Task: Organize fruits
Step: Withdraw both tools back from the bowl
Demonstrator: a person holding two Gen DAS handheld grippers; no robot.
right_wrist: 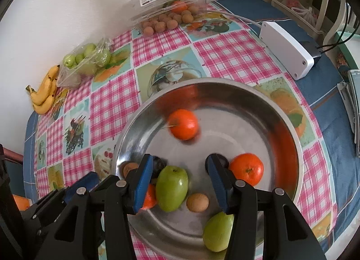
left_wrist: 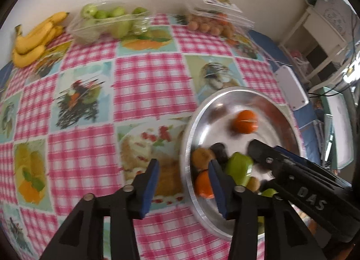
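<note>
**Both grippers open over the fruit bowl**

The metal bowl (right_wrist: 290, 129) stands on the checked tablecloth (left_wrist: 148, 75). Between the parted fingers of the right gripper (right_wrist: 177, 183) lies a green fruit (right_wrist: 172, 189), not pressed by the pads. The left gripper (left_wrist: 183, 186) is also open and empty, straddling the bowl's rim. An orange (right_wrist: 184, 124) lies further in.

The loose orange (right_wrist: 183, 124) in the steel bowl (right_wrist: 281, 111) is smeared by blur — its outline doubles. Behind the right claw's left pad (right_wrist: 142, 184), another orange (right_wrist: 150, 199) and a dark fruit (right_wrist: 158, 165) are half hidden. At the bowl's near rim, a green fruit (right_wrist: 217, 233) is partly covered (its right side).
</note>
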